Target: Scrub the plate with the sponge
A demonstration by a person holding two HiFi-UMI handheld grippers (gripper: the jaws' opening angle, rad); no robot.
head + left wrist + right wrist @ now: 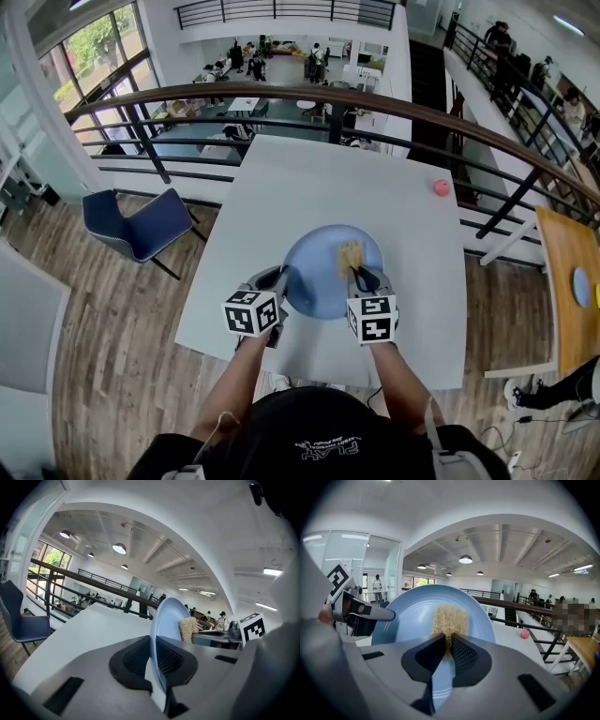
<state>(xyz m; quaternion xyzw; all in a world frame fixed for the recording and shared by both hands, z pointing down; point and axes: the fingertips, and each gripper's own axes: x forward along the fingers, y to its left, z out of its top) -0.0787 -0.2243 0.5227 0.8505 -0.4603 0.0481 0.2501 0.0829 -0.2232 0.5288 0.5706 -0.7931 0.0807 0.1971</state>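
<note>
The white tabletop [281, 178] takes up most of the head view, and the work sits at its near end, close to the person, where both arms can reach without stretching. On it is the pale blue plate [314, 267]. The right gripper view shows its face turned up toward the person, so it seems tipped rather than flat, though I cannot tell whether its near edge touches the tabletop. The left gripper [152, 660] is clenched on the plate's left rim, with the thin edge running straight between the ribbed pads. That grip reads as an anchor, keeping the plate from sliding or spinning under rubbing pressure and offering its face to the other tool. The right gripper [446, 651] reaches over the plate's near right edge and is clamped on the lower end of the sponge [450, 619], a tan, fibrous pad. The free upper part of the sponge lies against the plate's inner surface, slightly right of centre, so the scrubbing face rather than the hard jaws meets the plate. A small pink ball [442, 187] sits well apart near the tabletop's far right edge, out of the way.
</note>
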